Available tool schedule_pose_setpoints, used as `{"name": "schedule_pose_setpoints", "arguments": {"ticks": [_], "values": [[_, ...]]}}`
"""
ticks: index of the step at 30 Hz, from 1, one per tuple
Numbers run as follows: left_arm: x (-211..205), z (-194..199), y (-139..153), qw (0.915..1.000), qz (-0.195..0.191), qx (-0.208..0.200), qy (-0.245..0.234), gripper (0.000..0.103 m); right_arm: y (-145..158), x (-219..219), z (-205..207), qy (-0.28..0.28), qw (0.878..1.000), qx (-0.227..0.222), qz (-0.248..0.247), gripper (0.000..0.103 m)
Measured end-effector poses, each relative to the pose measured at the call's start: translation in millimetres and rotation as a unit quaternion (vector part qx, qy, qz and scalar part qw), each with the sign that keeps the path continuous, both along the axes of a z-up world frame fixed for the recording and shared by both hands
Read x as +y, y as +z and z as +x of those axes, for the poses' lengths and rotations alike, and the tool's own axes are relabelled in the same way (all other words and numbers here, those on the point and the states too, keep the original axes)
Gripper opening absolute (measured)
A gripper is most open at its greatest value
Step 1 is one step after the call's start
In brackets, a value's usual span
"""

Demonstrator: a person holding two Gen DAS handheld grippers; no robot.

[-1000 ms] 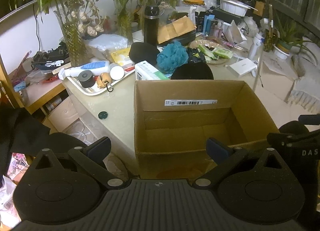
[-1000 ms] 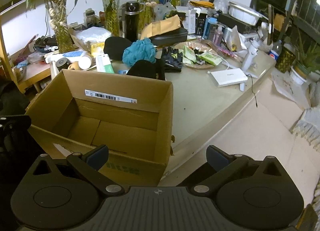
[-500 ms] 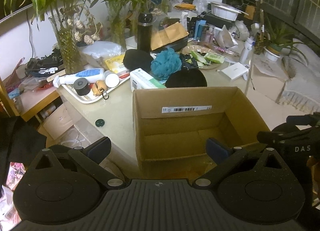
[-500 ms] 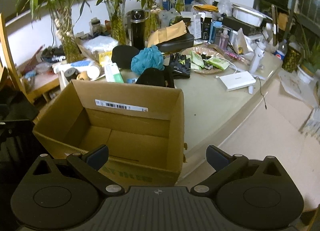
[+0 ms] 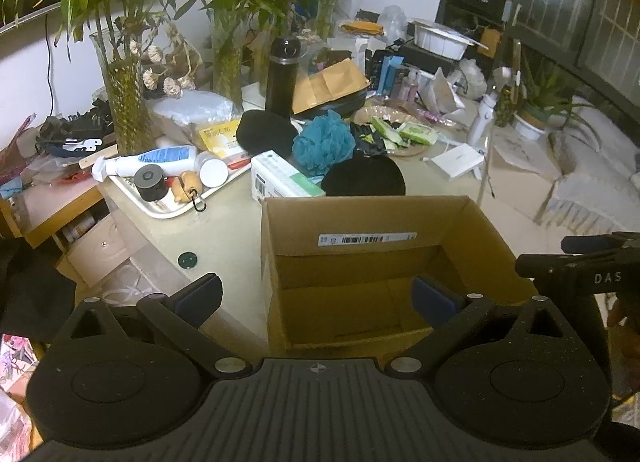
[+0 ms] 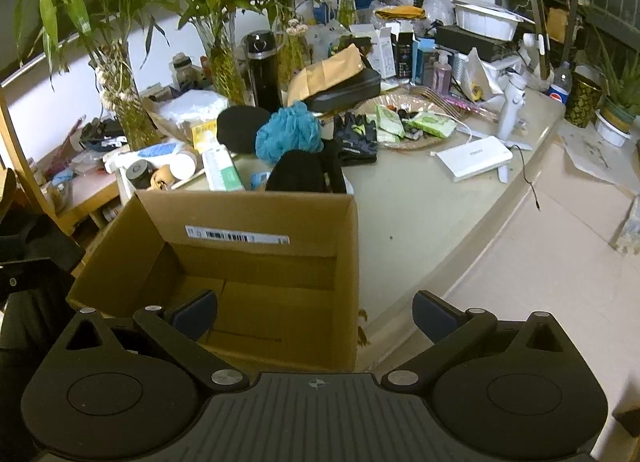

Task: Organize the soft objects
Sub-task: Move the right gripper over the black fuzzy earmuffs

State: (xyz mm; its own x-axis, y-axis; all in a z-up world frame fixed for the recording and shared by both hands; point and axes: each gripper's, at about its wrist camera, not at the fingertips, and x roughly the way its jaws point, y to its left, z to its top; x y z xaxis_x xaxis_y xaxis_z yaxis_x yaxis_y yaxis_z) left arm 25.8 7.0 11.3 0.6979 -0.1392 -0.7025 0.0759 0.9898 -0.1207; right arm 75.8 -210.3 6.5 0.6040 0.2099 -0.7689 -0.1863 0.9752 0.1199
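Both my jaws released and empty: reaching to 12 o'clock over the cardboard box (image 5: 372, 262) for the teal pouf (image 5: 323, 141) risks snagging its rim.

Your left gripper (image 5: 316, 298) hangs wide open at lower frame above the empty cardboard box (image 5: 372, 218); teal bath pouf (image 5: 323, 142) sits mid-frame behind.

The cardboard box (image 6: 256, 262) is sitting open-topped, its inside bare. At twelve o'clock, a black hat (image 6: 298, 172) and teal loofah (image 6: 288, 132) are crowding its far wall; at two o'clock, bare tabletop (image 6: 420, 222) is lying open.
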Motion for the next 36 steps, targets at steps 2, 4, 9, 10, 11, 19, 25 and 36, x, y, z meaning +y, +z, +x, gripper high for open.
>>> {"name": "schedule_pose_setpoints", "arguments": {"ticks": [2, 4, 9, 10, 11, 19, 25, 36], "values": [[1.4, 1.5, 0.3, 1.0, -0.002, -0.002, 0.0, 0.103, 0.3, -1.7, 2.1, 0.004, 1.0, -0.006, 0.006, 0.103], [2.6, 2.1, 1.3, 1.0, -0.001, -0.008, 0.003, 0.103, -0.2, -3.0, 4.9, 0.01, 1.0, -0.009, 0.014, 0.103], [9.7, 7.1, 4.6, 0.9996, -0.013, -0.024, 0.004, 0.103, 5.1, -1.3, 7.7, 0.022, 0.999, -0.03, 0.017, 0.103], [10.8, 8.2, 5.2, 0.9996, -0.015, -0.025, 0.005, 0.103, 6.8, -1.8, 8.5, 0.024, 0.999, -0.035, 0.02, 0.103], [12.3, 10.3, 5.9, 0.9995, -0.017, -0.027, 0.006, 0.103, 8.0, -2.5, 10.3, 0.024, 0.999, -0.037, 0.024, 0.103], [16.7, 22.1, 7.3, 0.999, -0.018, -0.04, 0.002, 0.103, 17.6, -4.9, 30.3, 0.043, 0.997, -0.066, 0.027, 0.103], [19.4, 28.6, 5.0, 0.9985, -0.018, -0.05, -0.006, 0.103, 18.2, -12.0, 49.0, 0.053, 0.995, -0.08, 0.023, 0.103], [25.9, 50.7, 0.8, 0.9975, -0.029, -0.064, 0.0, 0.103, 1.9, -27.1, 89.0, 0.051, 0.995, -0.083, 0.038, 0.103]]}}
